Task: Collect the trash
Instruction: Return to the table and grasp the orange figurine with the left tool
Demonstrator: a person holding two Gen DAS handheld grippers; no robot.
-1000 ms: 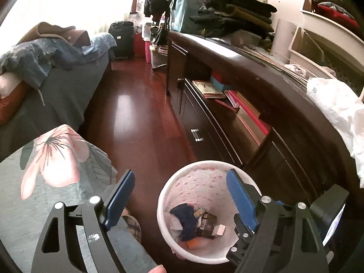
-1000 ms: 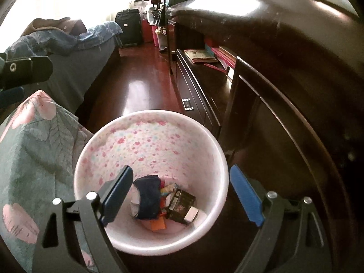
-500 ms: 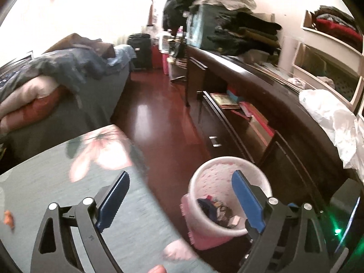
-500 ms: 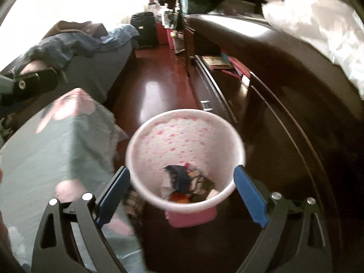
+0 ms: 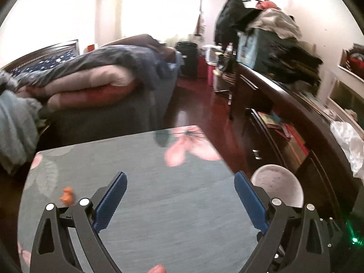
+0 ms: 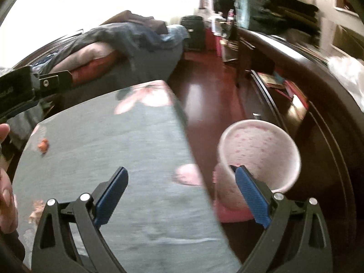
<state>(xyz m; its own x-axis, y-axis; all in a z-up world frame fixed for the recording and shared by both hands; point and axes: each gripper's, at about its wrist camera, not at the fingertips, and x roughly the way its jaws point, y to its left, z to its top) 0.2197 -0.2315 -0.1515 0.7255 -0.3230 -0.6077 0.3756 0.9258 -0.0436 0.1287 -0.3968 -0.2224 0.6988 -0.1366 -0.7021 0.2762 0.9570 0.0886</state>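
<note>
Your window [image 5: 159, 6] blows out white, backlighting room. Glare streak on red floor [image 5: 184, 116]. Your right view smeared by motion blur, worst at dresser [image 6: 318, 72]; left view softer blur. Fisheye bends edges, dark corners.

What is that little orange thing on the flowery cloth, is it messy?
A small orange scrap lies alone on the grey flowered cloth, near its left edge. It looks like stray trash, since the pink wastebasket stands on the floor to the right. Both grippers hover open and empty.
</note>
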